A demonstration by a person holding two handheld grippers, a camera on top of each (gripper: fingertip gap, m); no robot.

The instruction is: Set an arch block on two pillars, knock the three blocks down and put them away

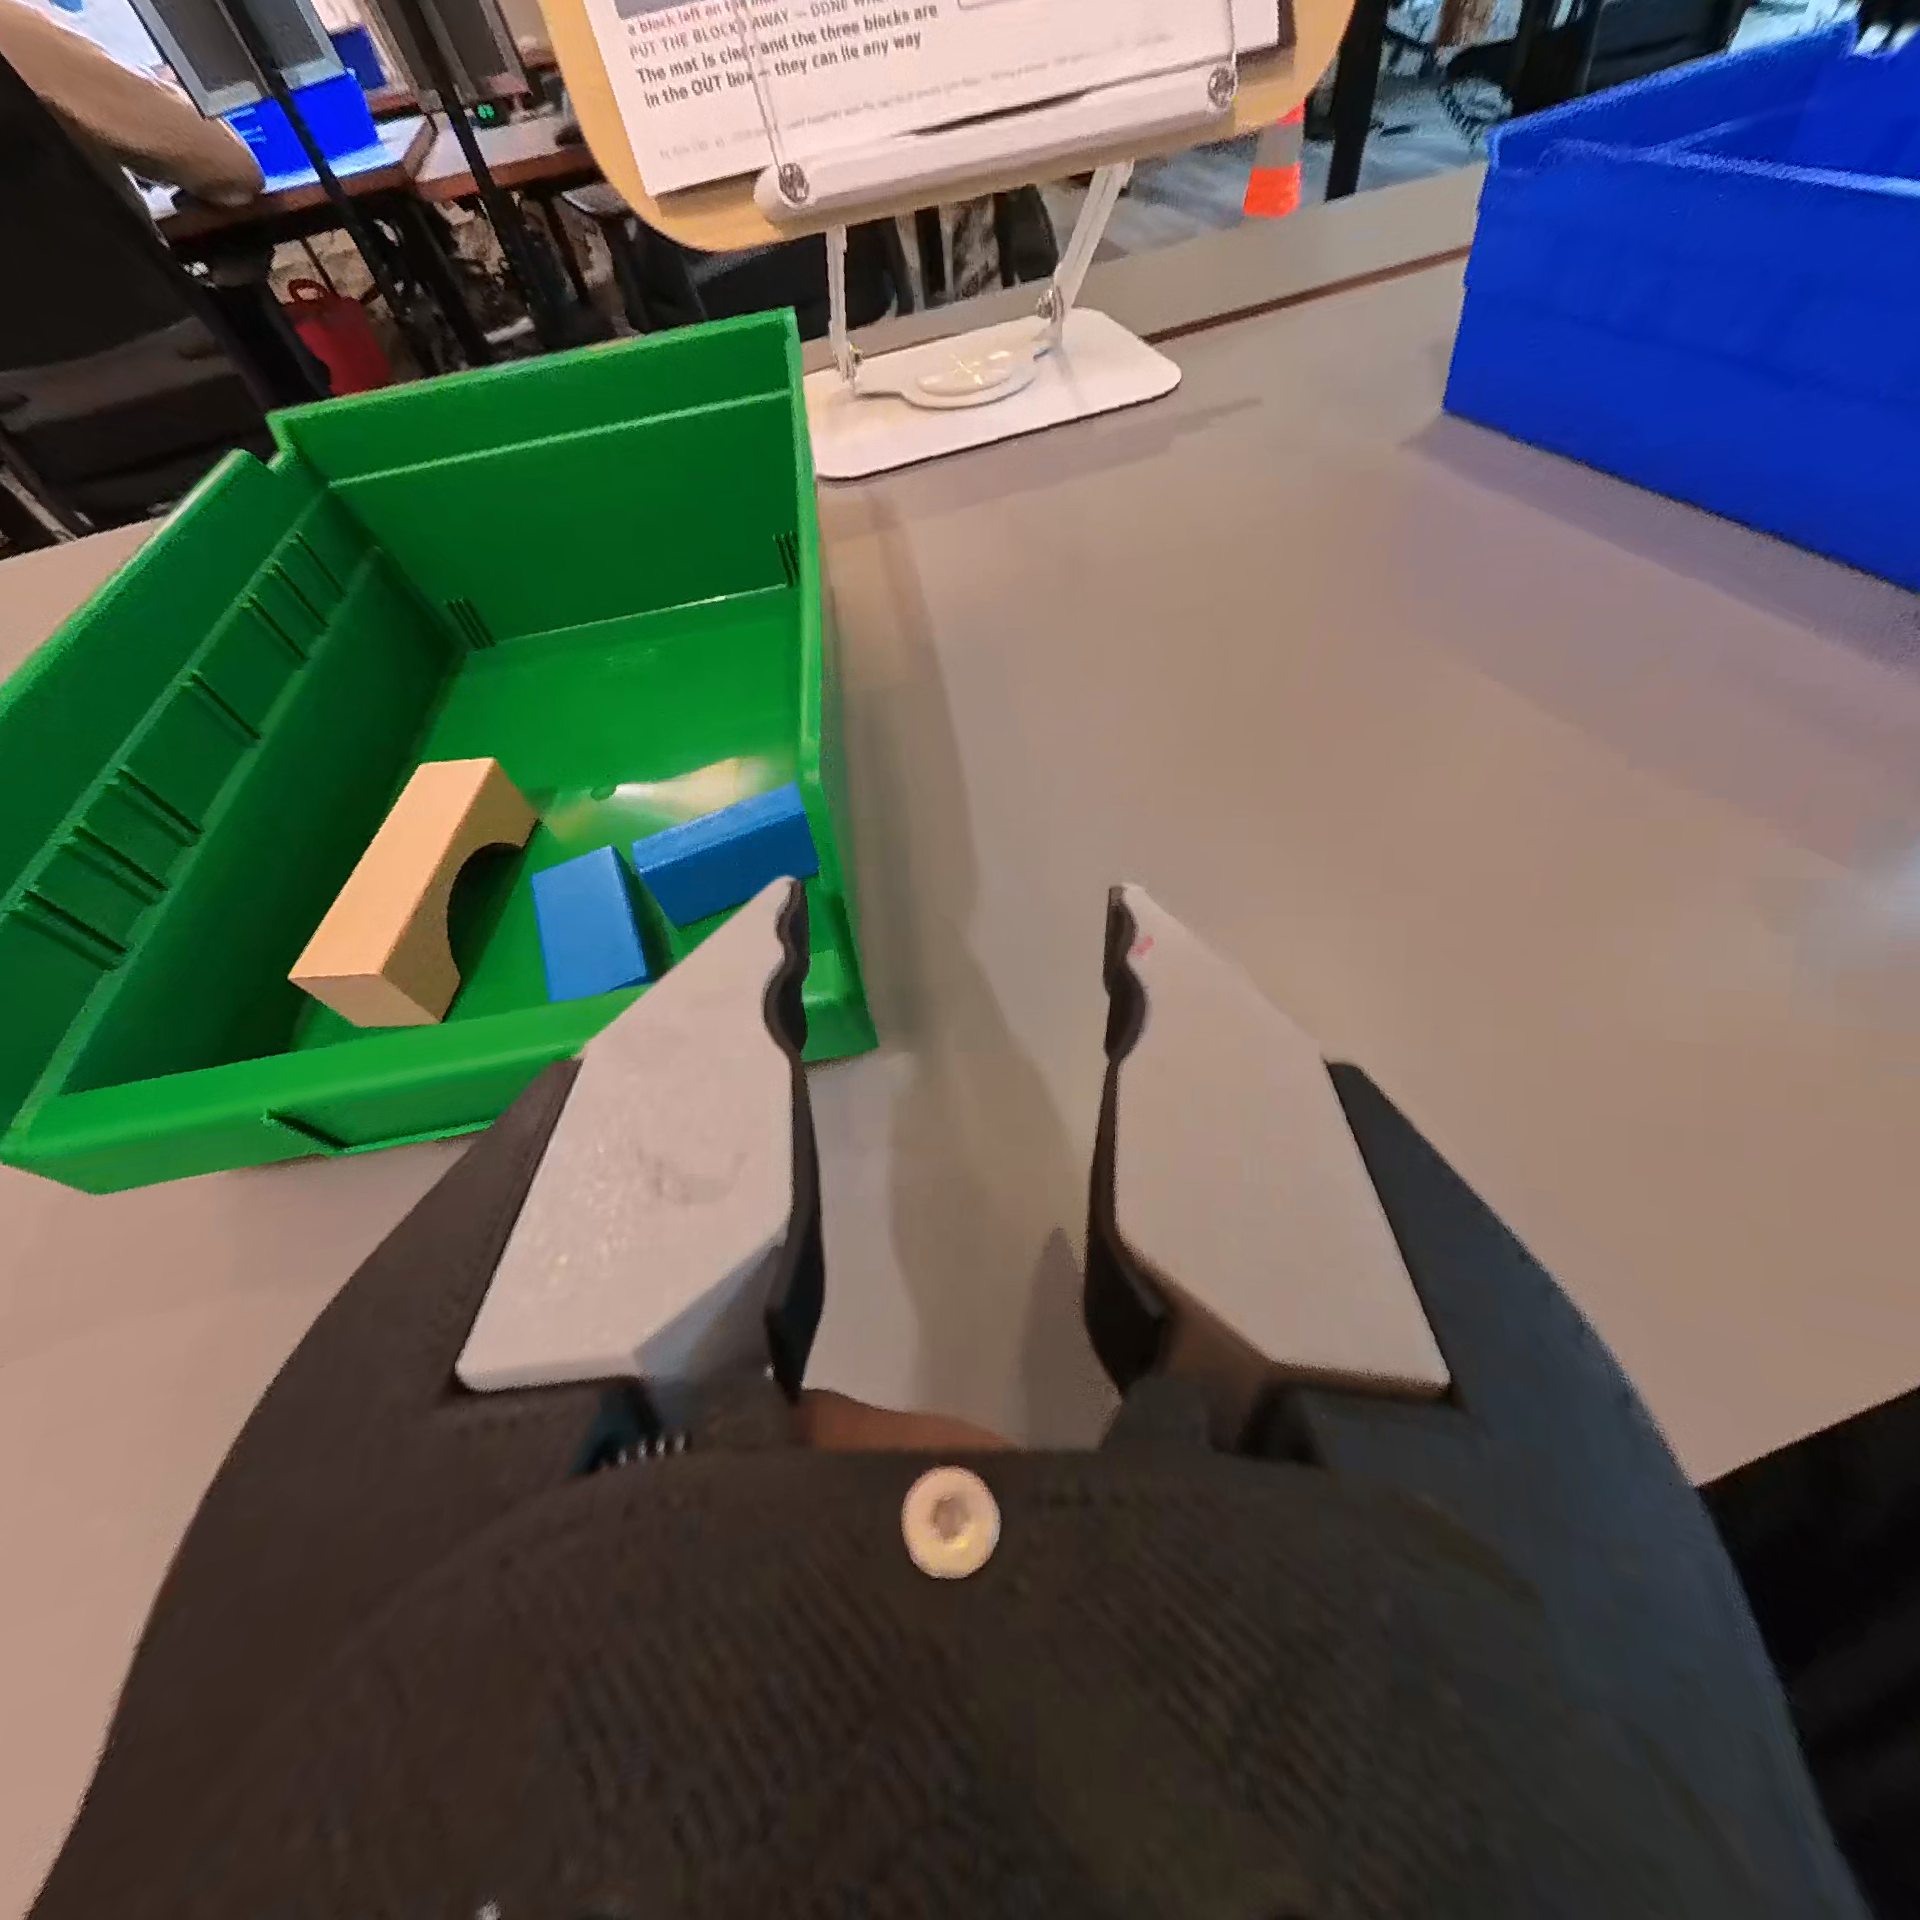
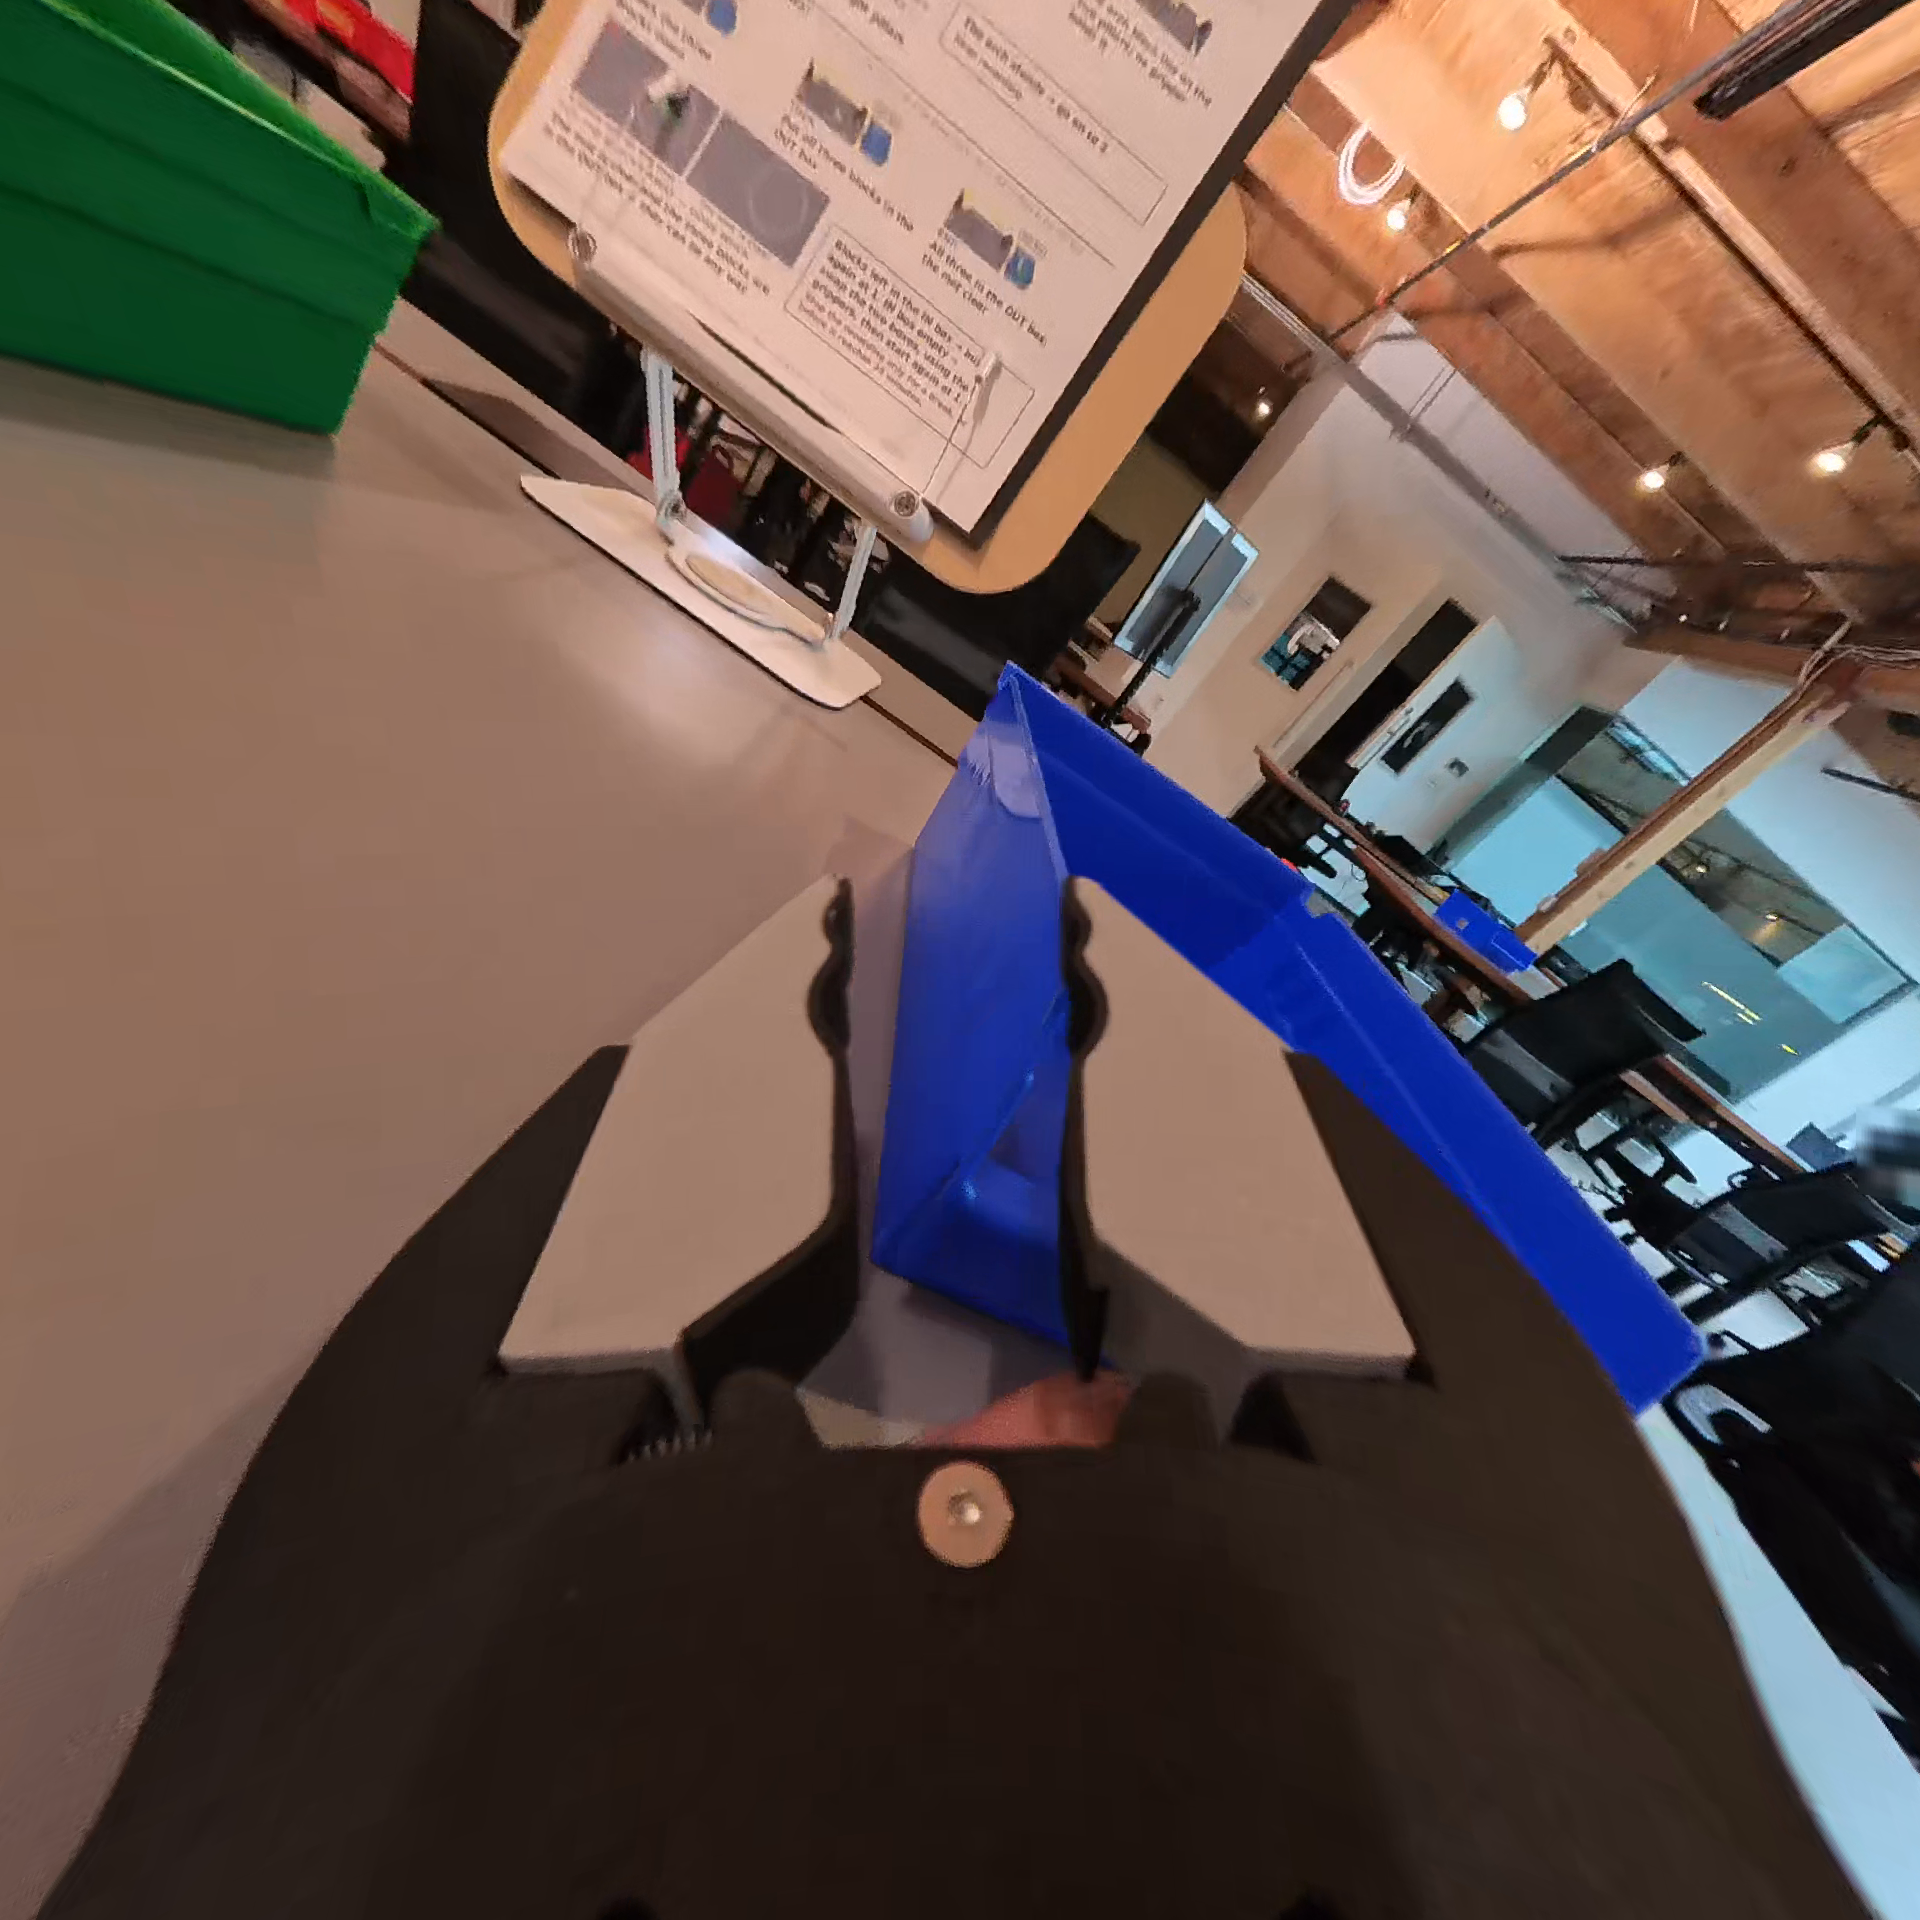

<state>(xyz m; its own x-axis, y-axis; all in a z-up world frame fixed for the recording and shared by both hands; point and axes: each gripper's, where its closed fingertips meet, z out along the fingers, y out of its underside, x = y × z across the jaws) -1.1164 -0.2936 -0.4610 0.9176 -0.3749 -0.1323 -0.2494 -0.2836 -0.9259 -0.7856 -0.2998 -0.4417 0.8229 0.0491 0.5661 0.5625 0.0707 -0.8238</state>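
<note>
A tan arch block [image 1: 416,894] and two blue pillar blocks [image 1: 587,920] [image 1: 727,847] lie on their sides inside the green bin [image 1: 561,499] on the left of the table. My left gripper [image 1: 956,894] is open and empty, held over the grey table just right of the bin's near right corner. My right gripper [image 2: 956,888] is open. The corner of the blue bin [image 2: 977,987] shows between its fingers, against the right finger [image 2: 1164,1039] and with a gap to the left finger [image 2: 748,1039].
The blue bin [image 1: 1683,343] stands at the table's far right. A sheet holder on a white stand [image 1: 987,384] is at the back middle; it also shows in the right wrist view [image 2: 727,592]. The green bin [image 2: 177,239] is at that view's upper left. About 35 cm separates my left fingertips from my right. Measured from the fingertips, the tan arch block [image 1: 416,894] is 15 cm or so from the left gripper and 50 cm from the right.
</note>
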